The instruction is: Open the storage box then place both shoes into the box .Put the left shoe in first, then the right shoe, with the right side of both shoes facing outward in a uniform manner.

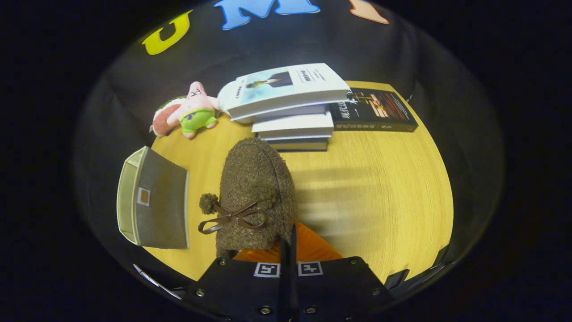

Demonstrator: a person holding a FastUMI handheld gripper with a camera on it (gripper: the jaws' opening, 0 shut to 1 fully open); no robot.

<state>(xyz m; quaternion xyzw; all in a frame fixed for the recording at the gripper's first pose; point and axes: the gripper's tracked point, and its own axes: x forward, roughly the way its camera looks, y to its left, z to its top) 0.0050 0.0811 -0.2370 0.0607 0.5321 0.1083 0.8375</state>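
I have the gripper [288,250] closed tight on the heel rim of the shoe [257,192], the two fingers pressed almost together with only a thin edge of the collar pinched between them, and the shoe hangs forward from that pinch with its toe pointing toward the books [290,112]. My main worry is the hold itself: I judge that so narrow a bite on soft, fuzzy material could let the shoe slip or swing, and any twist would spoil the facing the task asks for. The bow [230,218] and pompom [208,203] sit on the side toward the box [152,201], and loose loops like those could catch on the box's edge as I go in. The box lies on the table [380,188] just beside the shoe, on the bow side; I see a grey panel and a pale rim, but I cannot tell from here whether it is open, so a blind approach could push the shoe against a closed face and shove the light box along the table. I also cannot tell whether this is the left or right shoe, so the order is at risk. Beyond the toe stands the stack of books, close enough that a forward swing could knock the top one; a dark book [375,112] lies beside the stack, and a plush toy [187,114] sits beyond the box, near the wall.
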